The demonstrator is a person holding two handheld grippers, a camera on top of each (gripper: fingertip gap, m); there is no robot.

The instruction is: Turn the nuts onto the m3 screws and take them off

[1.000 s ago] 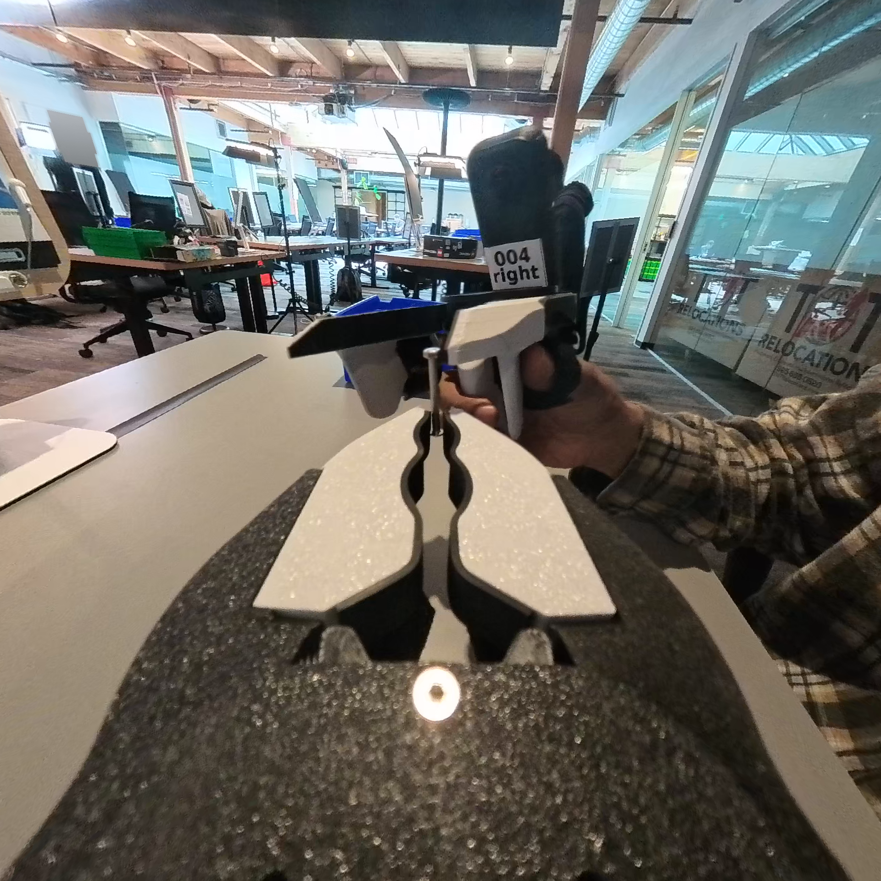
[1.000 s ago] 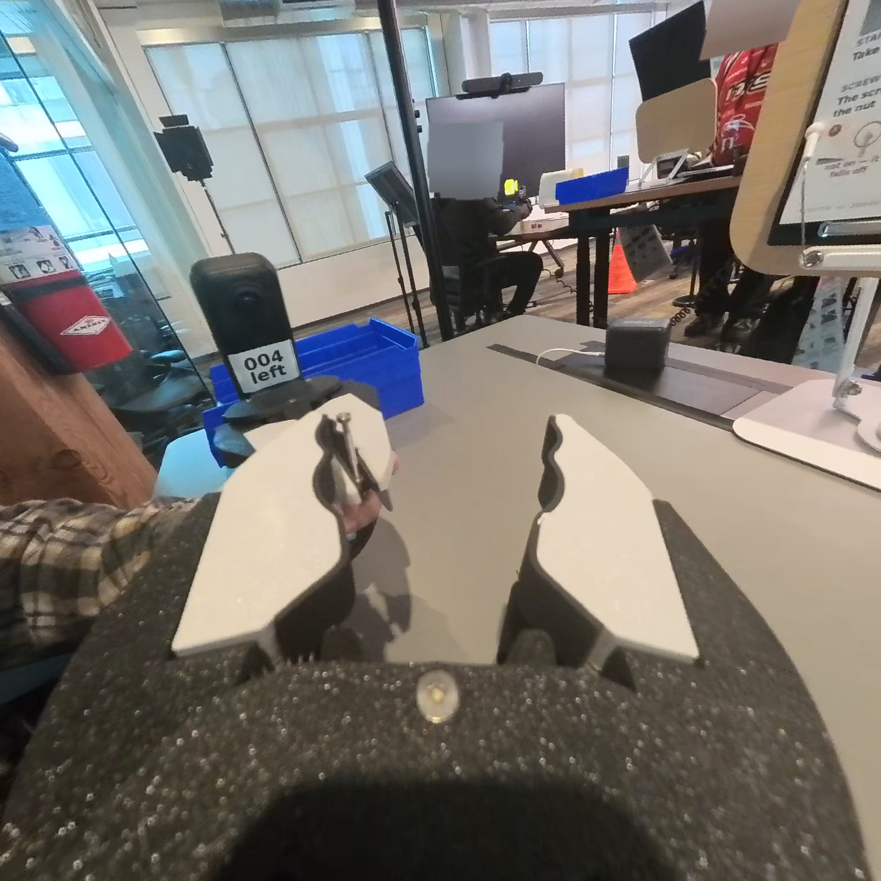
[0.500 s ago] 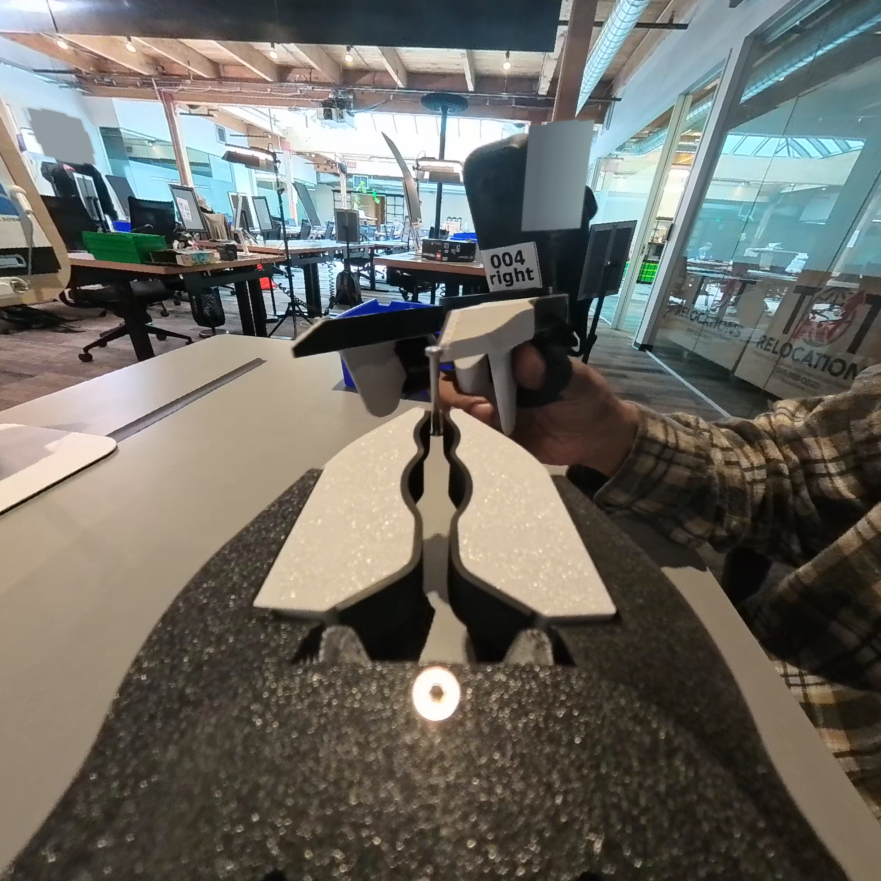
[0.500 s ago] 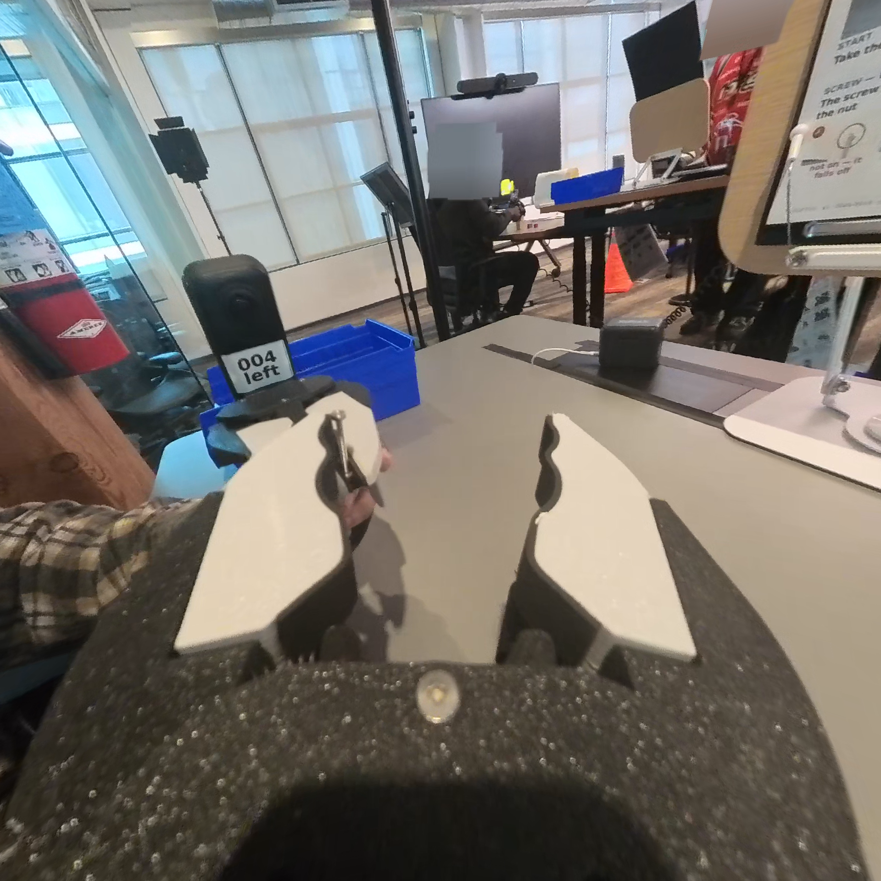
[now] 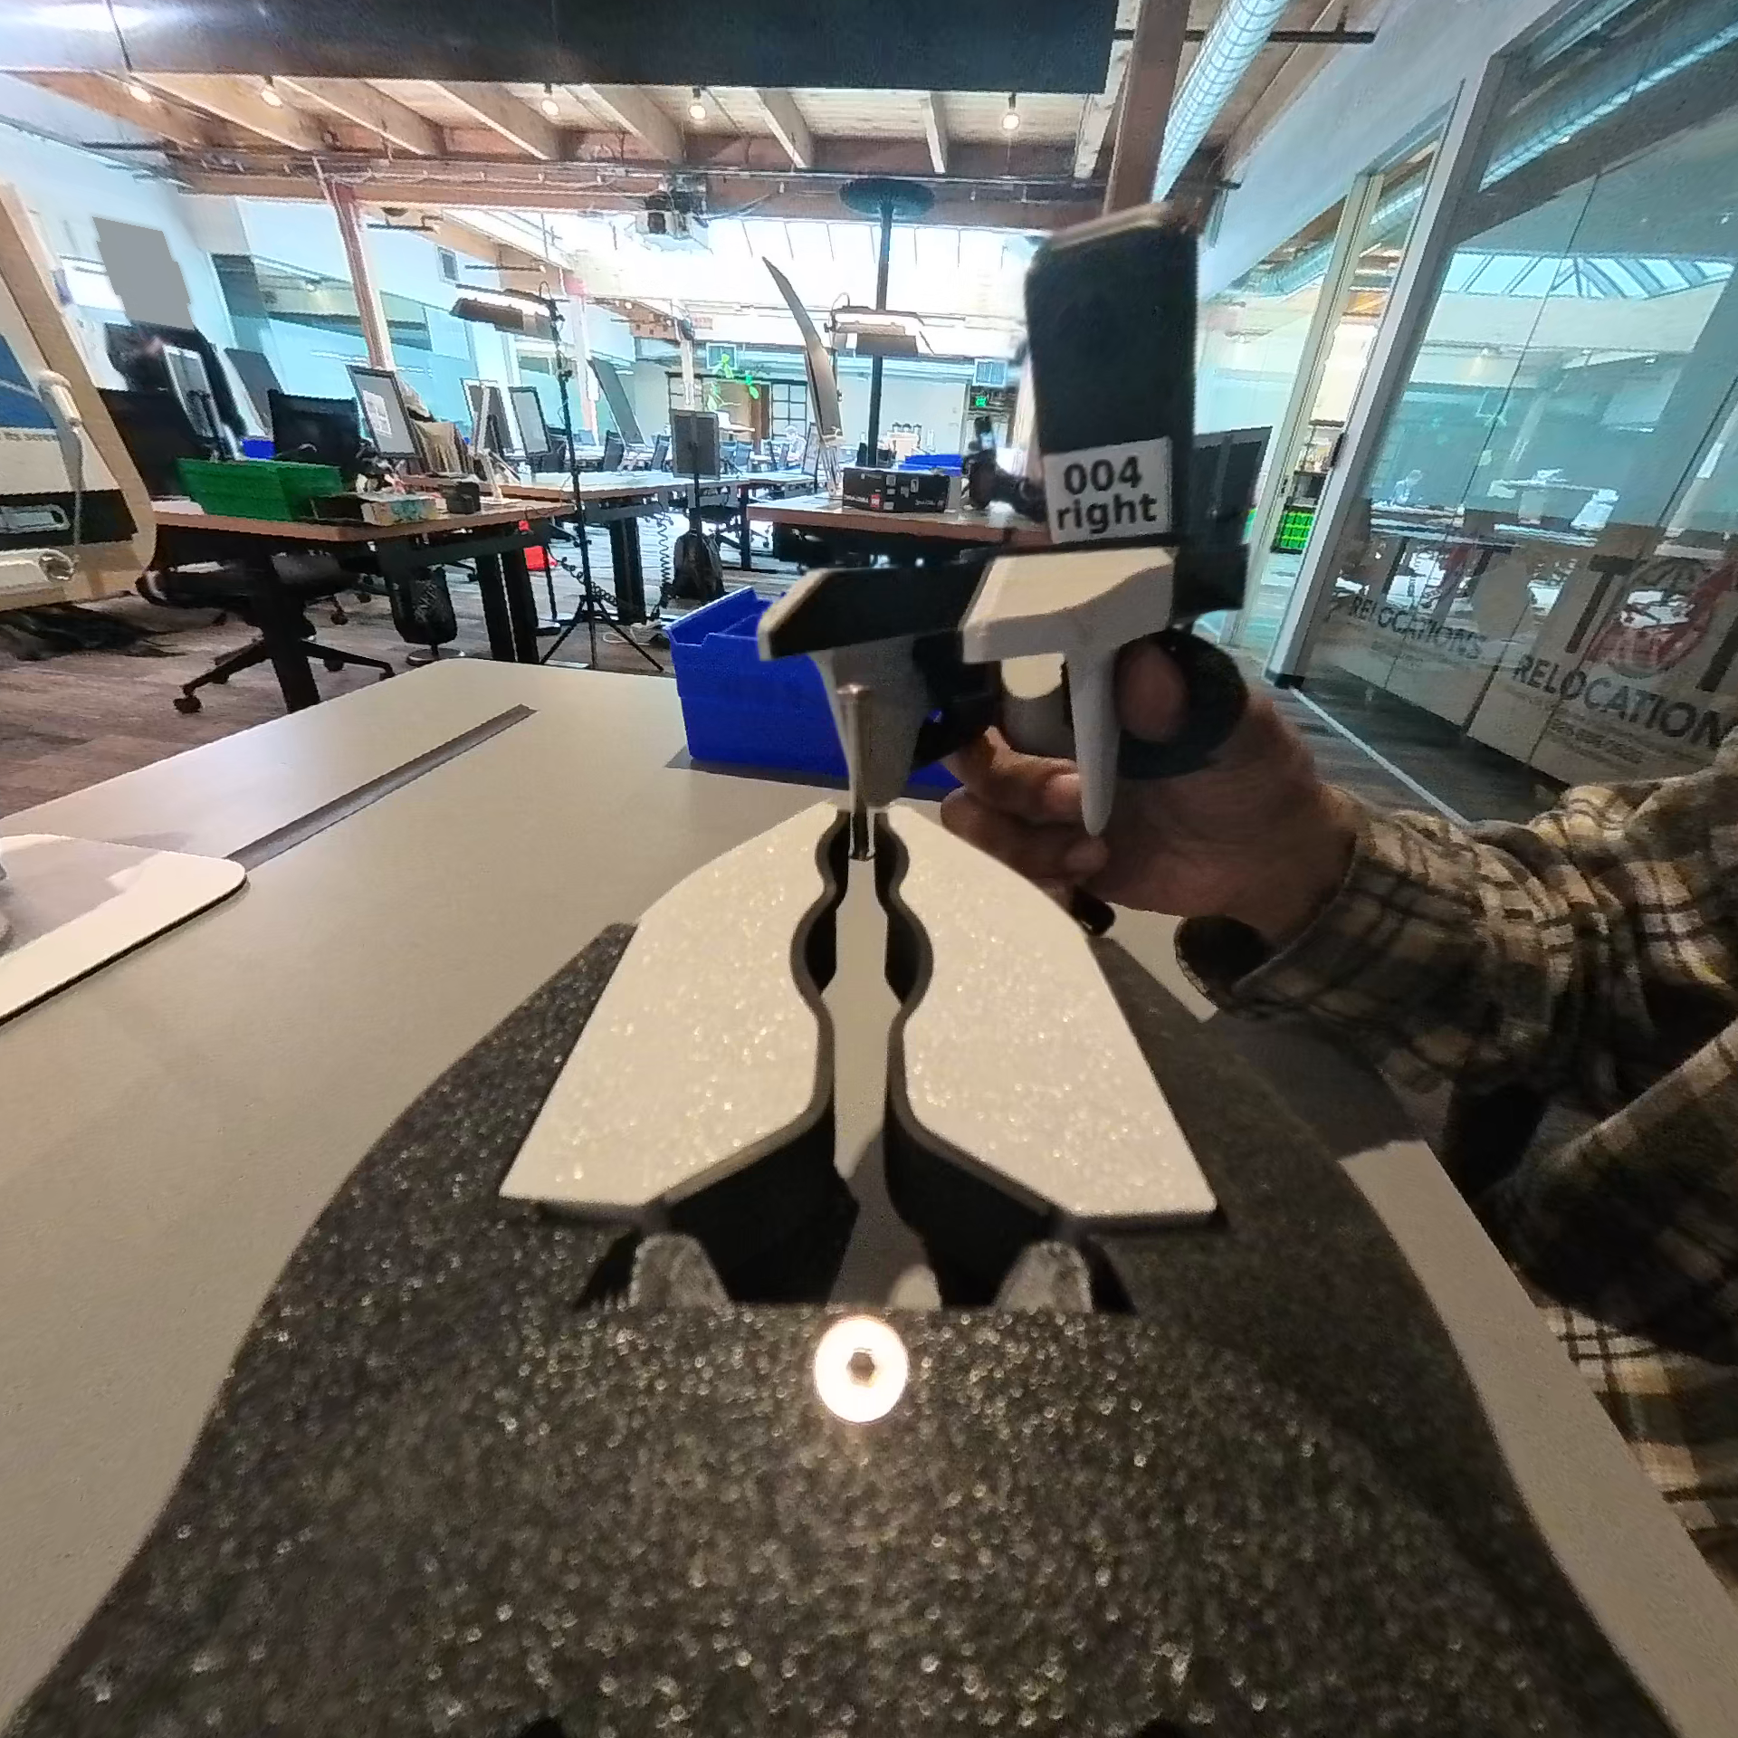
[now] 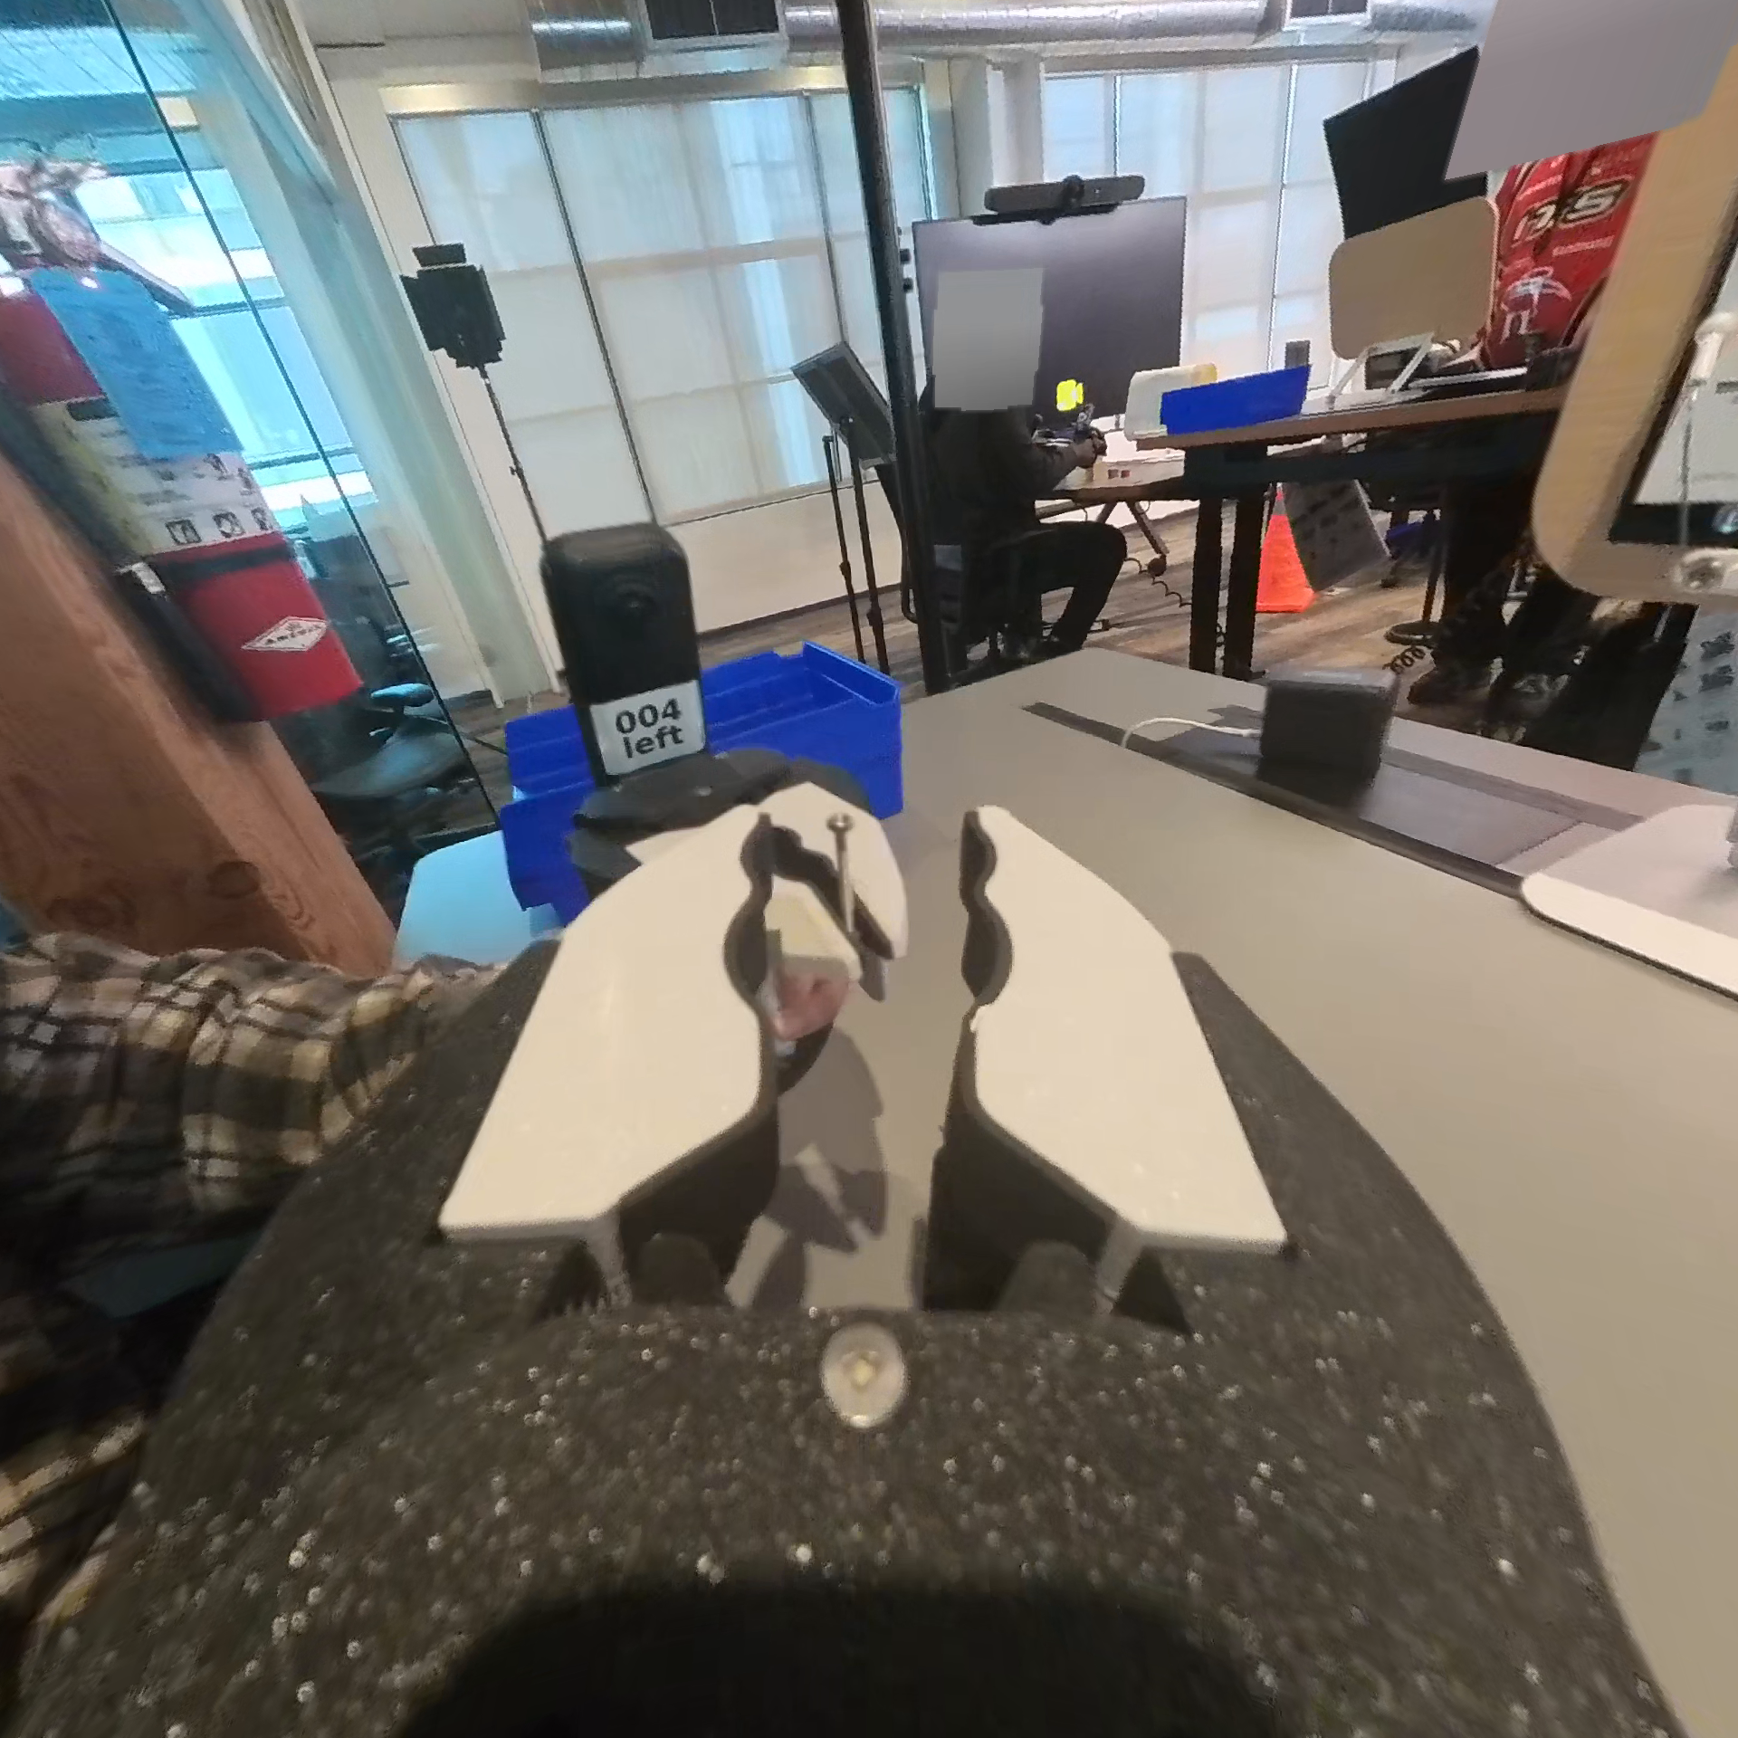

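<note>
Pinching a slim silver metal screw (image 5: pixel 854 771) upright at its tips, the left gripper (image 5: pixel 861 846) presents it; the right gripper (image 6: pixel 926 846) is narrowly parted, empty, beside it, likely to reach the shank.

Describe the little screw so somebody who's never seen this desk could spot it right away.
Start at the grey table, then find the left gripper with its white fingers shut together above it. Pinched upright at their tips is the thin silver screw, head up. It is the only bare metal pin there, standing before the blue plastic bin.
</note>
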